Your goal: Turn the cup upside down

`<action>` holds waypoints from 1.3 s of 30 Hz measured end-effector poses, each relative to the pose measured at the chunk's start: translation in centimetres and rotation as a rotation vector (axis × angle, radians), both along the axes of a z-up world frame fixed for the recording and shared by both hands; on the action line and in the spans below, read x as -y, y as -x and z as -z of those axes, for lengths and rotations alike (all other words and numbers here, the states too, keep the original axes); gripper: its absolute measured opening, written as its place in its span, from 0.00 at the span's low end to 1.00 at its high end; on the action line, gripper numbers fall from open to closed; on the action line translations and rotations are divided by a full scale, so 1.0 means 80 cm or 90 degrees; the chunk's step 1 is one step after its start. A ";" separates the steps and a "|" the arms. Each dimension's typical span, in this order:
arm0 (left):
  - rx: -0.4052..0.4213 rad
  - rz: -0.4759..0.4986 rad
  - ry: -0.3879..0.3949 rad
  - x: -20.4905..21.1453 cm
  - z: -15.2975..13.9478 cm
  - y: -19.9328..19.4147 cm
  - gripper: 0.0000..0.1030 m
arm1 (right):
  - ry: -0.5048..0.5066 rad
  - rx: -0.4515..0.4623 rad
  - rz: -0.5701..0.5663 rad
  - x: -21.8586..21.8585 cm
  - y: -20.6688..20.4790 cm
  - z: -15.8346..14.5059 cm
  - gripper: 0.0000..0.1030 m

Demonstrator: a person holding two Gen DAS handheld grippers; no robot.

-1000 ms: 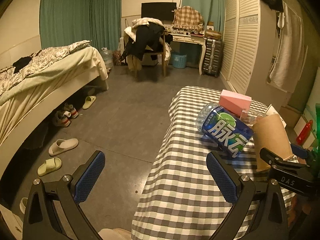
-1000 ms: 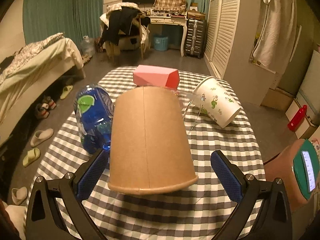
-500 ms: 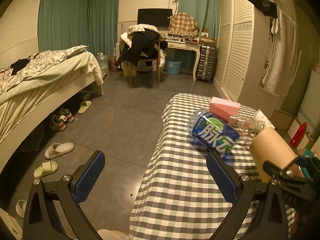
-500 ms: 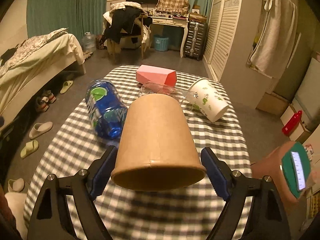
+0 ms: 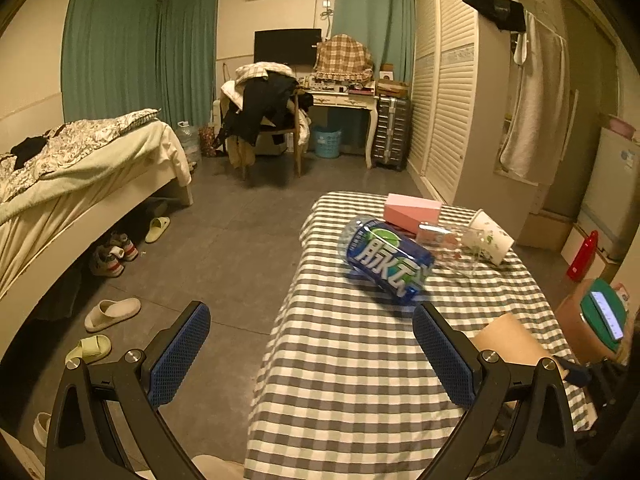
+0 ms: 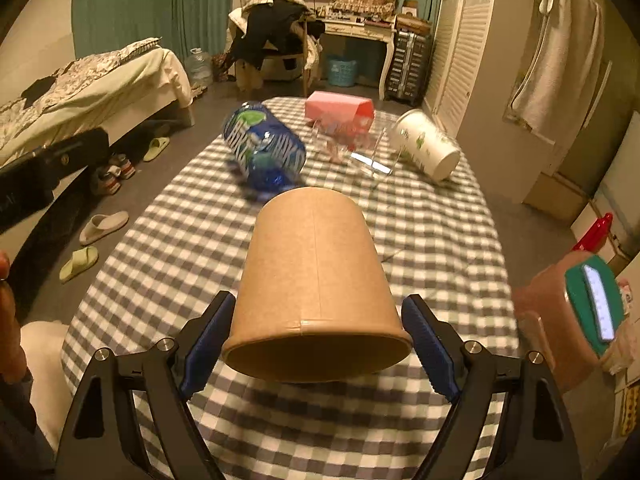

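Observation:
A brown paper cup (image 6: 316, 280) is held between the fingers of my right gripper (image 6: 316, 340), which is shut on it near the rim. The cup is bottom-up, with its open mouth tilted toward the camera, just above the checked tablecloth (image 6: 180, 240). In the left wrist view the cup (image 5: 508, 340) shows at the lower right, behind my right finger pad (image 5: 444, 356). My left gripper (image 5: 308, 356) is open and empty, at the table's left edge, partly over the floor.
A blue water bottle (image 6: 264, 148) lies on its side mid-table. Behind it are a pink box (image 6: 340, 106), a clear glass (image 6: 360, 144) and a white printed cup (image 6: 424, 144), also lying down. A phone on a brown box (image 6: 592, 304) sits at the right. A bed (image 5: 60, 184) stands left.
My right gripper closed on the brown cup and pulled it back toward the near table edge, lifting it slightly. The left gripper drew back and up, still open.

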State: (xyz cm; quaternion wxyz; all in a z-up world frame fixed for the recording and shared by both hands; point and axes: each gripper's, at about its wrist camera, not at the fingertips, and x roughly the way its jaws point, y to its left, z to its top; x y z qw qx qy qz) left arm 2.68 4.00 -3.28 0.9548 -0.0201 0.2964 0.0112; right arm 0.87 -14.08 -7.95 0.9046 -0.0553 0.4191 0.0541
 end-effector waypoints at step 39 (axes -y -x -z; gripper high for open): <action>-0.416 0.092 0.029 0.186 0.052 -0.120 1.00 | -0.157 0.048 0.048 0.235 -0.023 -0.037 0.92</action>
